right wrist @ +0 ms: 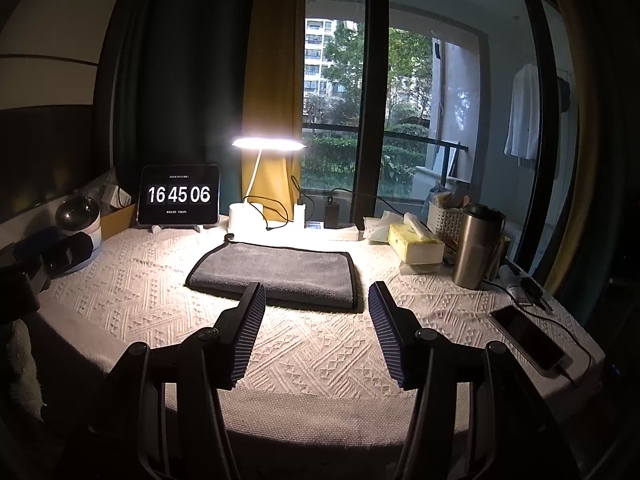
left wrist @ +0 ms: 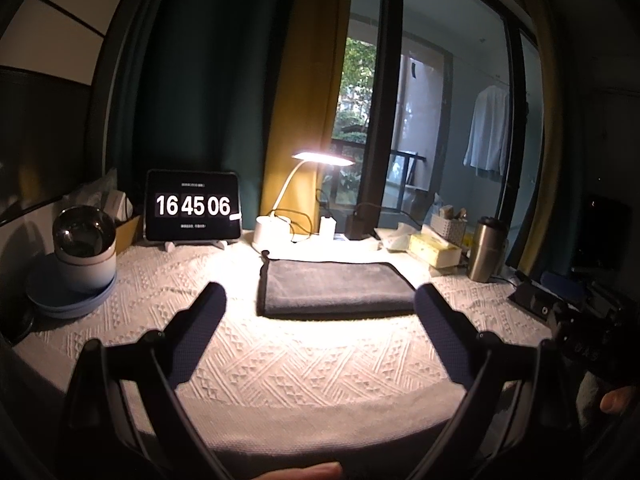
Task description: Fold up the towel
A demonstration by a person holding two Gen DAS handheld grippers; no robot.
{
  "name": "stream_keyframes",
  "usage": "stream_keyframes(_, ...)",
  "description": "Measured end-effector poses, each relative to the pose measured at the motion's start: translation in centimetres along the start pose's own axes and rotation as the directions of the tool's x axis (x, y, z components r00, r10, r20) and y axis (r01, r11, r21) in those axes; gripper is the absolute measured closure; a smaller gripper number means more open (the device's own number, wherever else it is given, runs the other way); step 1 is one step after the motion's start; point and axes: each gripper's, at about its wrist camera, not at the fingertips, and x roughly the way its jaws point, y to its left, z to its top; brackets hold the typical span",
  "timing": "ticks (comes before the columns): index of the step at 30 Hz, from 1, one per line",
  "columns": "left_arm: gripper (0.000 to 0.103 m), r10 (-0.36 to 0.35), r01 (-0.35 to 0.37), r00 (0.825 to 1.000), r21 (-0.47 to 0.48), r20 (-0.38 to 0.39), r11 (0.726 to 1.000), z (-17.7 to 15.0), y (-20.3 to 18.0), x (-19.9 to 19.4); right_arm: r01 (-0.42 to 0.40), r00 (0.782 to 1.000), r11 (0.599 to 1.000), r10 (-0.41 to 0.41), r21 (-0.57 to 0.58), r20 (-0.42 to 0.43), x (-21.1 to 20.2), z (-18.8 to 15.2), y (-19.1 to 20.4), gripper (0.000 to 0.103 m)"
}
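A lit desk lamp brightens a bench draped in a pale woven cloth, set before a dark window. The grey towel lies folded flat at mid-bench, just in front of the lamp's base. Both the left gripper and right gripper hover short of it, fingers spread wide and apparently grasping nothing. A tablet clock reads 16 45 06.

A glaring desk lamp pools warm light on the table (window daylight is weaker); room corners fall dark, and fisheye distortion bends every edge.
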Motion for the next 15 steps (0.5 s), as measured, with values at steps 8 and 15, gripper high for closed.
stream_keyframes(8,0.007,0.001,-0.001,1.0,-0.001,0.003,1.0,-0.01,-0.06,-0.03,-0.007,1.0,1.0,0.007,0.003,0.0,0.05,-0.04,0.15,0.046)
stream_keyframes(15,0.007,0.0,0.0,1.0,-0.002,0.002,1.0,-0.05,-0.02,-0.05,-0.007,1.0,1.0,0.007,0.004,-0.001,0.05,-0.05,0.13,0.046)
